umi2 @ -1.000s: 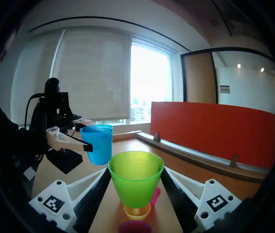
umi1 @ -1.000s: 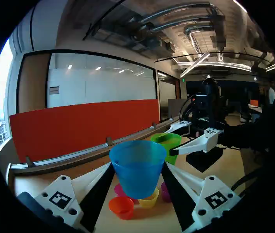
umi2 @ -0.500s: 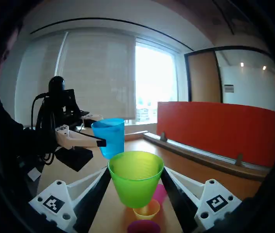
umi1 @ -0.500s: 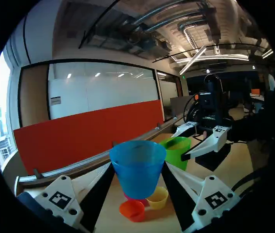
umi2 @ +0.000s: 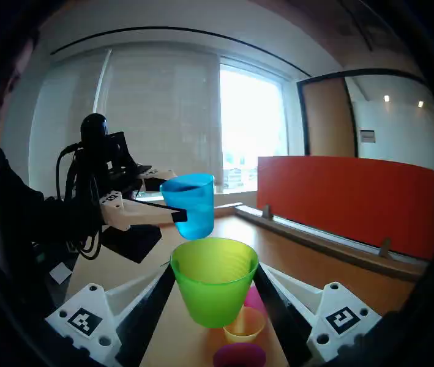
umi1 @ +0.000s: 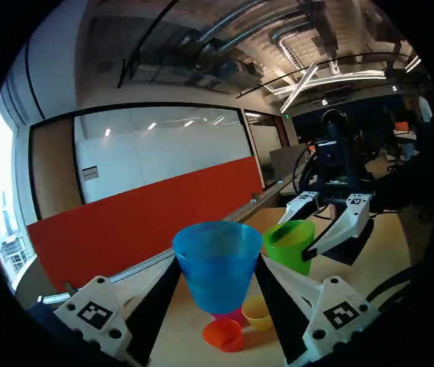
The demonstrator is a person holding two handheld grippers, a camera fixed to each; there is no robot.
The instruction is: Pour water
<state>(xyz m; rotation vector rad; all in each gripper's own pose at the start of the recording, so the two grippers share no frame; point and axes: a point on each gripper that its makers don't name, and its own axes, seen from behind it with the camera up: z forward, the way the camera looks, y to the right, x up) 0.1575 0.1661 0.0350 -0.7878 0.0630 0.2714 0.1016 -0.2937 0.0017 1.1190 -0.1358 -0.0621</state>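
In the left gripper view my left gripper point(umi1: 217, 272) is shut on a blue cup point(umi1: 217, 264), held upright above the wooden desk. Behind it to the right, my right gripper point(umi1: 305, 235) is shut on a green cup point(umi1: 289, 244). In the right gripper view the green cup point(umi2: 215, 279) sits upright between my right gripper's point(umi2: 215, 282) fingers. The blue cup point(umi2: 188, 204) hangs higher and just behind it, gripped by my left gripper point(umi2: 183, 211). The two cups are close but apart.
Small cups stand on the desk below: orange point(umi1: 223, 334), yellow point(umi1: 258, 311) and pink point(umi1: 231, 316); in the right gripper view yellow point(umi2: 245, 323) and purple point(umi2: 239, 355). A red partition point(umi1: 143, 214) runs along the desk's far edge. A person's dark sleeve point(umi2: 14, 214) is at the left.
The blue cup has risen and moved closer to the green cup, now just above its rim level. Both grippers have lifted, so the small cups sit lower in view.
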